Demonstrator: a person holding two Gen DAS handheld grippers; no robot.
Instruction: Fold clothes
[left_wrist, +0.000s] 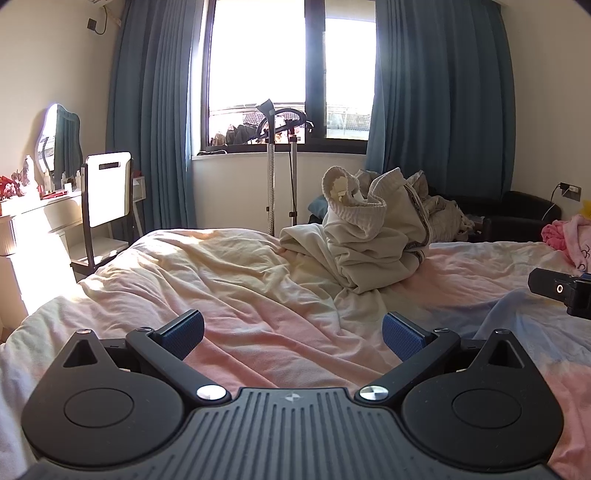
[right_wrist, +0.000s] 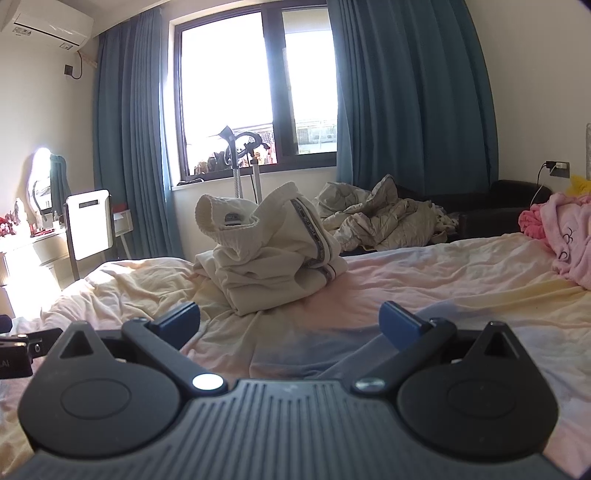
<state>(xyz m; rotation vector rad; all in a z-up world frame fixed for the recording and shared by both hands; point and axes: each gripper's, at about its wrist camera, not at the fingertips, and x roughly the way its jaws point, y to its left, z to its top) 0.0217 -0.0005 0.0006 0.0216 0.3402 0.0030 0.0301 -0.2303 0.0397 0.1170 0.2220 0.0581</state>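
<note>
Ahead of left tool (left_wrist: 293, 334), crumpled cream garment (left_wrist: 373, 236)

The cream cloth garment with ribbed knit cuffs (right_wrist: 273, 251) looks soft and matt; the rumpled pink-and-yellow cloth bedsheet (left_wrist: 258, 295) is creased; the blue gripper pads (left_wrist: 400, 336) seem textured rubber, perhaps.

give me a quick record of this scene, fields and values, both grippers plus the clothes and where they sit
setting: bedroom, bed with a rumpled pink and cream sheet
left gripper: jaws open, empty, over the sheet
right gripper: jaws open, empty, over the sheet
main garment: cream sweatshirt with ribbed cuffs and striped trim, heaped unfolded on the bed ahead of both grippers
contact: neither gripper touches the sweatshirt
other clothes: pink garment at the bed's right edge; beige pile beyond the bed
background: window with blue curtains, garment steamer stand
fold status: not started
</note>
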